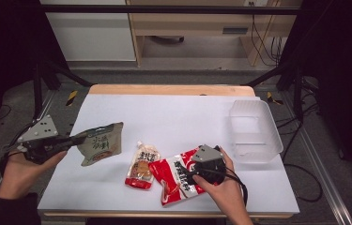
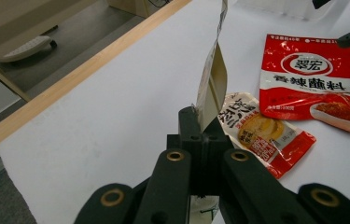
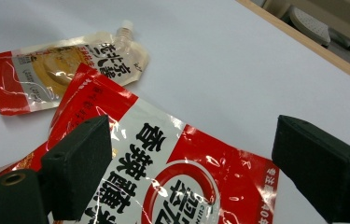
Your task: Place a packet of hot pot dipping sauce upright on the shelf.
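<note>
The left gripper (image 1: 77, 139) pinches the grey pouch (image 1: 101, 143) off the table's left. The right gripper (image 3: 186, 172), jaws wide apart and empty, hovers over the red packet (image 3: 163, 186).

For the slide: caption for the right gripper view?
Open right gripper poised over glossy red seasoning packet, spouted sauce pouch behind.

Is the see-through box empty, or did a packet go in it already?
Empty. The clear box has nothing inside; all three packets are outside it, and the left gripper holds one.
</note>
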